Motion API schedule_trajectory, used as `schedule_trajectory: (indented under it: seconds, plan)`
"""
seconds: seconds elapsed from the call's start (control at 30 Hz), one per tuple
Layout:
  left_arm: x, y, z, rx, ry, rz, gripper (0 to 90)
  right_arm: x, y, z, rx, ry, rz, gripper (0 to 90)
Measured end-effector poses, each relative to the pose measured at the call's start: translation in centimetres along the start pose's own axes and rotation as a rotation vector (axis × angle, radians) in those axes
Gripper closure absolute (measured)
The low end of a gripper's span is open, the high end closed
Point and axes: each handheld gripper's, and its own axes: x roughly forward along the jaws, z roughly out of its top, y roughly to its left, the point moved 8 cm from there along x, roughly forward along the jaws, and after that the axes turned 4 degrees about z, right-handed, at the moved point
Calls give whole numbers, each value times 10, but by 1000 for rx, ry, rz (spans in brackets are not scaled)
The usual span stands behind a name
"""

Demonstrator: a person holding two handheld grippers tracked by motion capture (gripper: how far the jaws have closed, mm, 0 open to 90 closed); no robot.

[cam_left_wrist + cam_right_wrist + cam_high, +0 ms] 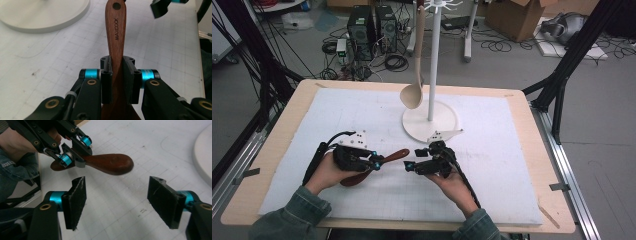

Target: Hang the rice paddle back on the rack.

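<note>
Above the table's (282, 150) near edge, the dark wooden spatula (384, 161) is clamped mid-handle by the left gripper (376, 163), its holed end offered toward the right gripper (408, 165), whose jaws are spread, empty, just short of it, apparently for a handover.

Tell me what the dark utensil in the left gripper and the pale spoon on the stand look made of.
Dark utensil: wood, likely; reddish-brown with visible grain, smooth satin sheen, a brand mark on the handle. Pale spoon: probably light unfinished wood, matte beige; too far off to see grain. Stand: white, smooth, perhaps painted metal or plastic.
</note>
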Motion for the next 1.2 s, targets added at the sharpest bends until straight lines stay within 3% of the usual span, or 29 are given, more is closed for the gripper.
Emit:
schedule_trajectory:
  seconds: [0.17,0.37,0.7,1.2]
  plan:
    - [7,-6,4,14,1,-18,779,3,1,-2,31,9,28,362]
    - [14,-12,5,15,6,-38,779,3,3,-1,28,7,49,436]
    - [21,-15,3,15,28,-49,777,-1,2,0,42,-6,41,533]
    - [18,-16,5,-10,2,-68,766,-6,5,7,28,-24,30,624]
